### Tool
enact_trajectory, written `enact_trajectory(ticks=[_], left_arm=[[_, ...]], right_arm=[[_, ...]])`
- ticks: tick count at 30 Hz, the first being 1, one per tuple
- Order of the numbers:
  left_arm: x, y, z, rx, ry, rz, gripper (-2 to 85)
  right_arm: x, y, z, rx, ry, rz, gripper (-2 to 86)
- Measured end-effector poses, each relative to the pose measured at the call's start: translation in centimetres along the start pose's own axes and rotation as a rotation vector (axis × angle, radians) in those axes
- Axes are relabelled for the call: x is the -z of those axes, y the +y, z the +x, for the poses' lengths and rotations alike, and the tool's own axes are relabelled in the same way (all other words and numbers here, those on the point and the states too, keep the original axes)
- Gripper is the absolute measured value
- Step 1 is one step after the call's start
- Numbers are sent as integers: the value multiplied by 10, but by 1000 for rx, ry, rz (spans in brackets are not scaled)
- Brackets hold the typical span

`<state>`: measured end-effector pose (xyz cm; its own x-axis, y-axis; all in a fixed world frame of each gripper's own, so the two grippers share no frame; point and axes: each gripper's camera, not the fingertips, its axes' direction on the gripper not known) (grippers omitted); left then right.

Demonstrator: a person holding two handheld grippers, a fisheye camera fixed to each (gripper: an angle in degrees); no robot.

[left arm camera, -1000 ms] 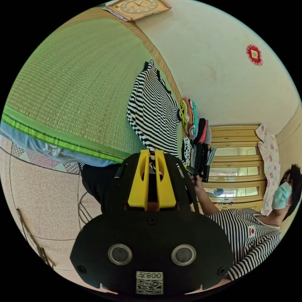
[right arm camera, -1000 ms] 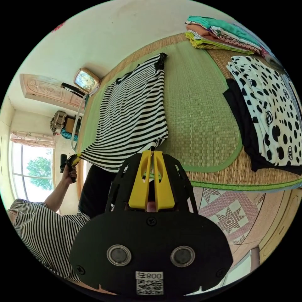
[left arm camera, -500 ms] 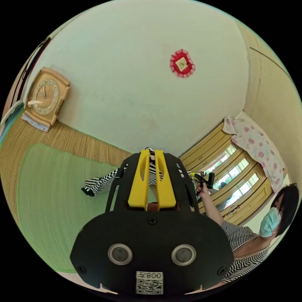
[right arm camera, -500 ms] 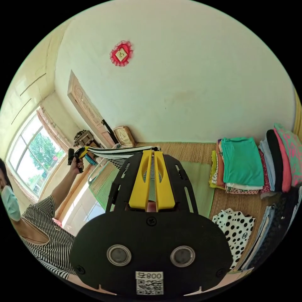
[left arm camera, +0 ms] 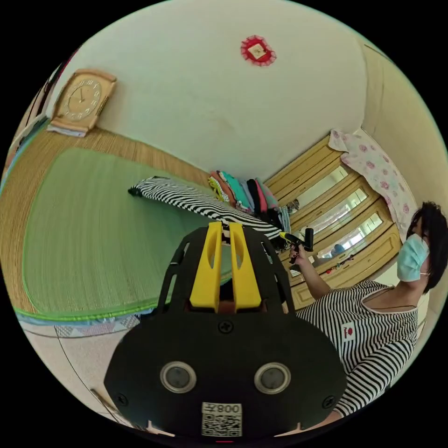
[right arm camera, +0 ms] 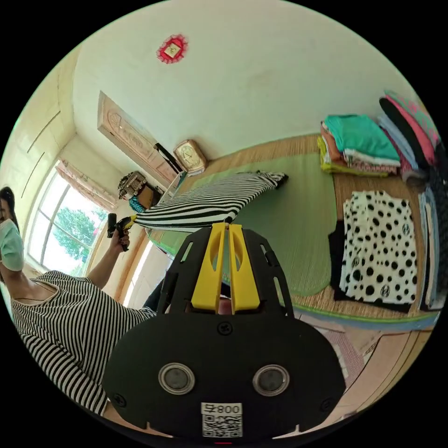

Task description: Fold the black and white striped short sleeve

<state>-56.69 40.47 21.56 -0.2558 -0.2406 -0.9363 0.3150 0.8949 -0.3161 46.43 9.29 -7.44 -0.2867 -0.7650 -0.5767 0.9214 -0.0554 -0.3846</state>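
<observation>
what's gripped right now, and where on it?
Both grippers hold the black and white striped short-sleeve shirt by its near edge: left gripper at one corner, right gripper at the other.

The striped shirt (right arm camera: 212, 203) is stretched between two grippers above the mat (right arm camera: 289, 224). The right gripper (right arm camera: 226, 227) clamps one corner; the left gripper (right arm camera: 127, 221), at the left of the right gripper view, clamps the other. The far end of the shirt rests on the mat. In the right gripper view, the clock (right arm camera: 190, 156) stands behind the mat against the wall. A stack of folded clothes (right arm camera: 357, 144) lies to the right of the mat, with the dotted garment (right arm camera: 380, 247) in front of it
</observation>
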Motion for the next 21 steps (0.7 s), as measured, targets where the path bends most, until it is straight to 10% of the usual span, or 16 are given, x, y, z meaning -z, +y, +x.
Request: enact_trajectory(ticks=[6, 21], left_arm=[[-60, 90, -98, 421, 39, -160, 27], [-65, 69, -121, 491, 45, -163, 29]], right_arm=[[-83, 83, 95, -366, -18, -220, 7], [-104, 79, 140, -495, -63, -263, 8]])
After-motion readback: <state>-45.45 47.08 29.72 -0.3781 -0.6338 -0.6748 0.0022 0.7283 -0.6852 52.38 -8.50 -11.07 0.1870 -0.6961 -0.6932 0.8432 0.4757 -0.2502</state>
